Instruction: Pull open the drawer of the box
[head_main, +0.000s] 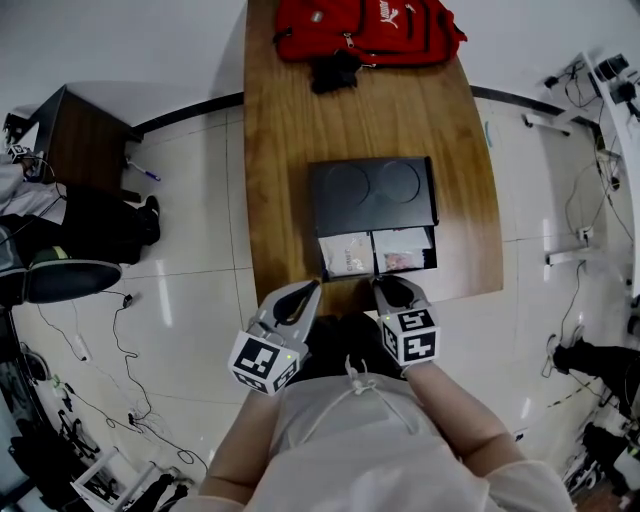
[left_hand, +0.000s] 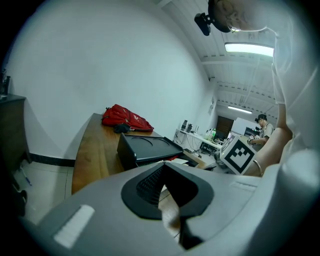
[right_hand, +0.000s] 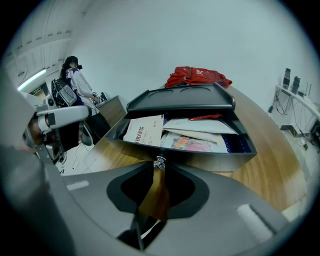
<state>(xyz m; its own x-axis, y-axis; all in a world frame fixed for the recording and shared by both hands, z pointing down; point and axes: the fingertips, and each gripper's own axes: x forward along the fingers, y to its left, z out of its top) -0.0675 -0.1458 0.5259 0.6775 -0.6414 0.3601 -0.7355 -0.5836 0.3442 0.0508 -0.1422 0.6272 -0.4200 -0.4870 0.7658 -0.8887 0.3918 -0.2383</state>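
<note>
The drawer (head_main: 378, 250), standing part-way out of the box (head_main: 372, 192) toward 6 o'clock on the worktop (head_main: 280, 150), is pinched by its knob (right_hand: 160, 162) in the right gripper's (head_main: 388, 285) jaws, while the left gripper (head_main: 312, 288) is held at 8 o'clock, its jaws pressed together on nothing.

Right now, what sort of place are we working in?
Most likely a lab or workshop room, not a home: a long wooden table stands on a pale tiled floor, loose cables trail across that floor, and benches crowded with equipment sit under strip lights.
</note>
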